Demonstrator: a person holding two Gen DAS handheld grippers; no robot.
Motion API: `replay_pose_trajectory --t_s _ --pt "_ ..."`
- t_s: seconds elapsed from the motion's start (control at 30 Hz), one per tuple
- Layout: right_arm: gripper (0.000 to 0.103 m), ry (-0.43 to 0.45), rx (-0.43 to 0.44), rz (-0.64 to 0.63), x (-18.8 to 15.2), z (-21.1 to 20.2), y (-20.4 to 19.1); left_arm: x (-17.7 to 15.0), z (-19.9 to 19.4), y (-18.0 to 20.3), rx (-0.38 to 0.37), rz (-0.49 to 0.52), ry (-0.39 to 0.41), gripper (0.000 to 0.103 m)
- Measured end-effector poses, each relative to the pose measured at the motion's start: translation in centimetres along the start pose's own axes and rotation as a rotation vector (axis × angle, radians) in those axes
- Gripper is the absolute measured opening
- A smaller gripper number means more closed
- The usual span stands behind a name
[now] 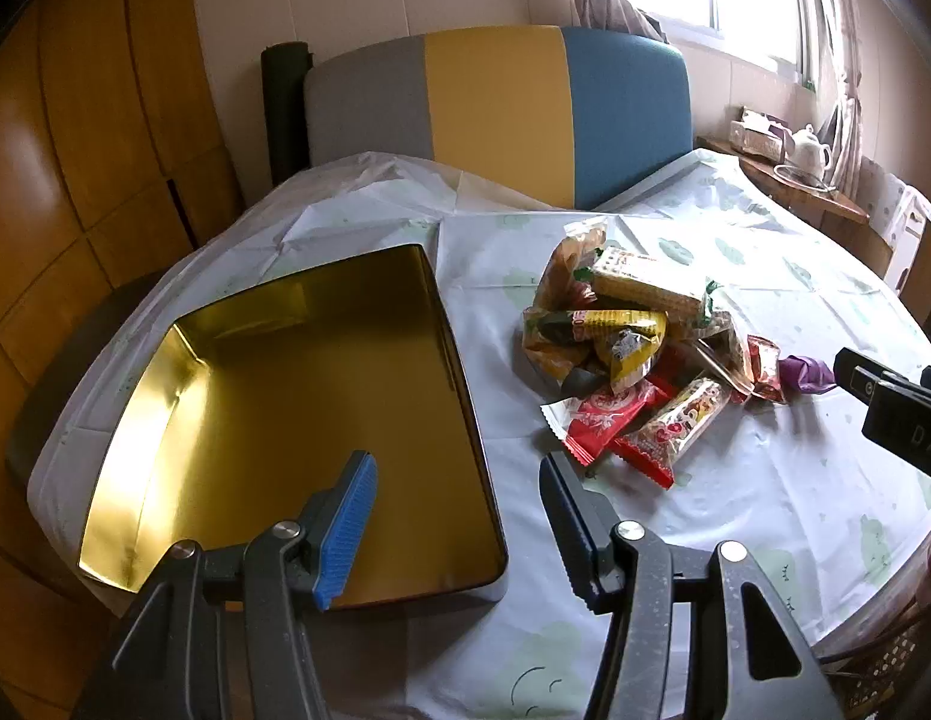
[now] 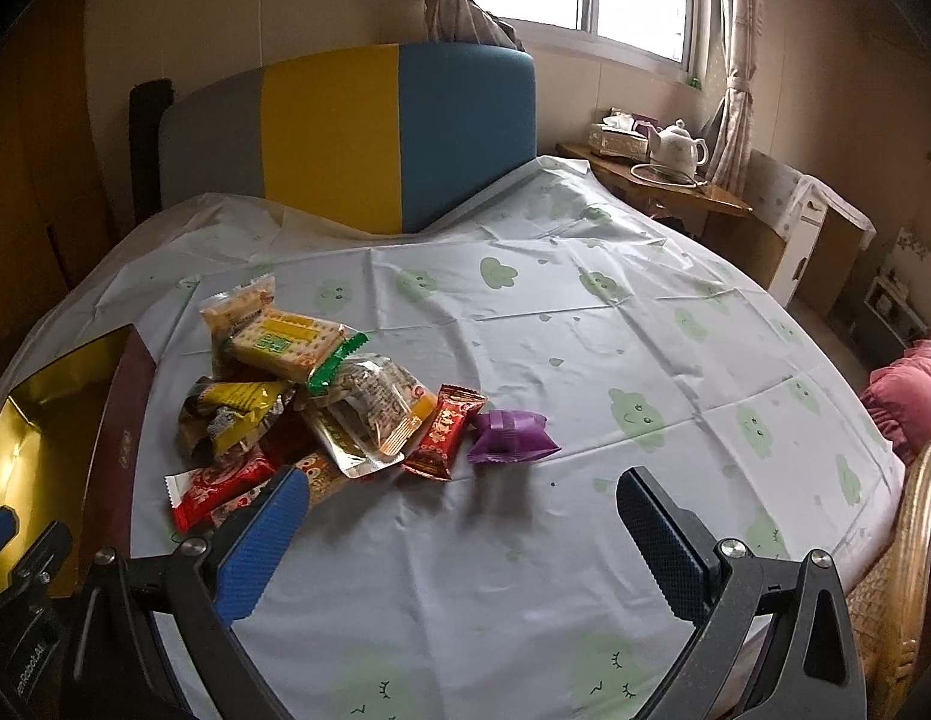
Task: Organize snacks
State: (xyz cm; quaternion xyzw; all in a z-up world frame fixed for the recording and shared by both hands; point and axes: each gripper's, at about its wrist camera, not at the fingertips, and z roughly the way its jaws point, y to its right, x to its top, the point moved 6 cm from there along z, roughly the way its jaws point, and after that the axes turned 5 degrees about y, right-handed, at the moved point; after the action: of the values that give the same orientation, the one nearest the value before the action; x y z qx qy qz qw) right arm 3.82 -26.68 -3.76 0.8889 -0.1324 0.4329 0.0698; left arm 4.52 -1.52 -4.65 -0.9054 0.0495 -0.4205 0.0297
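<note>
The left gripper (image 1: 459,516) is seen nearest its camera, its jaws held apart with nothing between them, hovering over the near right corner of the open gold tin (image 1: 297,402). The right gripper (image 2: 465,540) is likewise seen with jaws spread wide and empty, poised above bare tablecloth just short of the snack pile (image 2: 321,396).

The tin's gold interior is seen to be empty. The snacks are heaped together just to the right of the tin, none yet placed inside it. A purple packet (image 2: 510,435) is found at the pile's right edge, closest to the right jaws, with a small red packet (image 2: 444,438) touching it. A wafer pack (image 2: 285,339) is laid on top of the heap.

The packets are judged light, with slick, crinkly wrappers that yield under pressure; biscuits and wafers inside could be crushed. A hold across the body of a loose outer packet, or on a crimped end seal, is thought safest.

The table (image 2: 585,330) is covered by a pale plastic cloth printed with green clouds, creased and probably slippery. Behind it a grey, yellow and blue headboard (image 2: 357,132) is seen, and beyond that a curtained window and a side table bearing a white teapot (image 2: 678,147).
</note>
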Motion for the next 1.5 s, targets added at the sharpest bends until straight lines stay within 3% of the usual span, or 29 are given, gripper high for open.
replay_pose_trajectory --t_s 0.43,0.6,0.73,1.03,1.17,1.27,1.5 --pt "0.103 -0.045 0.021 -0.025 -0.4 1.5 -0.1 0.1 1.4 0.8 -0.030 0.020 -0.050 0.057" --pt "0.103 -0.072 0.078 -0.072 0.4 2.6 0.1 0.2 1.7 1.6 -0.063 0.035 -0.059 0.057" --pt "0.103 -0.130 0.190 -0.113 1.9 3.8 0.4 0.3 2.0 2.0 -0.108 0.026 -0.081 0.057" --pt "0.103 -0.170 0.228 -0.133 5.3 8.1 4.8 0.9 3.1 4.0 -0.191 0.047 -0.151 0.057" --pt "0.103 -0.235 0.226 -0.040 4.9 11.0 7.2 2.2 3.9 4.8 -0.329 -0.022 -0.203 0.057" --pt "0.103 -0.314 0.236 0.059 4.4 12.2 8.1 3.9 4.5 5.2 -0.343 -0.037 -0.203 0.057" --pt "0.103 -0.288 0.270 0.077 4.9 11.6 7.7 6.1 7.3 5.8 -0.388 -0.124 -0.298 0.057"
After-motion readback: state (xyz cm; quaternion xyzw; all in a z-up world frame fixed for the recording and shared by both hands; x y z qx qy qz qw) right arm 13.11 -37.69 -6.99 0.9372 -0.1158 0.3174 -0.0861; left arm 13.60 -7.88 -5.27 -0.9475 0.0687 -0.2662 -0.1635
